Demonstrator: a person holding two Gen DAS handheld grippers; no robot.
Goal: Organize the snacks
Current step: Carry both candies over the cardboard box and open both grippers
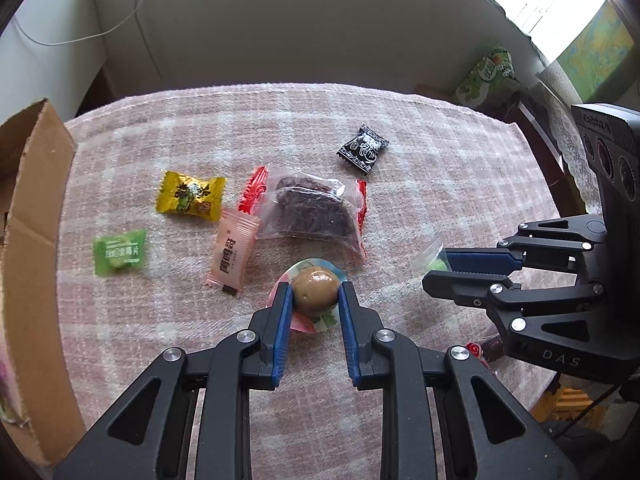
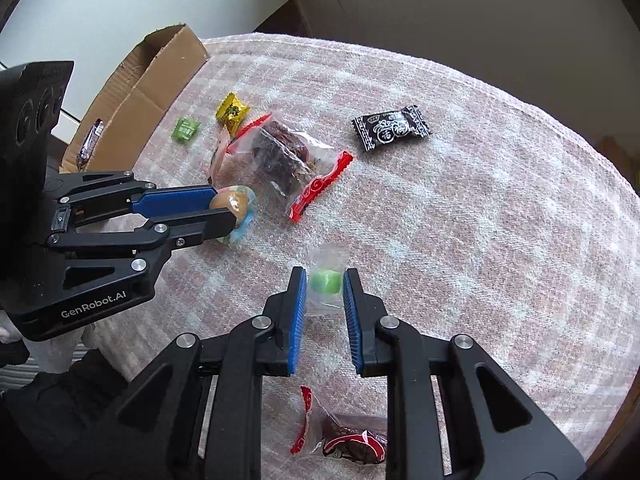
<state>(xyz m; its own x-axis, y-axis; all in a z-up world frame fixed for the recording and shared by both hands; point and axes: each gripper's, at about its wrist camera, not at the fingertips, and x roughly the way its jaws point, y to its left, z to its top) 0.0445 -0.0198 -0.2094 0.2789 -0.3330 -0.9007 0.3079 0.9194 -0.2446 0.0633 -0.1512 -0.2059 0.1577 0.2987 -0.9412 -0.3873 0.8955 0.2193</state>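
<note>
Holding a wrapped brown snack (image 1: 314, 289) clamped in my left tool (image 1: 314, 294) and a clear-wrapped green candy (image 2: 325, 281) pinched in my right tool (image 2: 325, 284), I hang both just above the surface (image 2: 480, 220). My cardboard box (image 2: 140, 92) lies off to the left, nearer my left tool, so that snack has the shorter trip.

The cardboard box (image 1: 28, 216) is running off the left edge, its contents hidden; a near red-wrapped snack (image 2: 344, 438) is lying half-covered by gripper arms.
</note>
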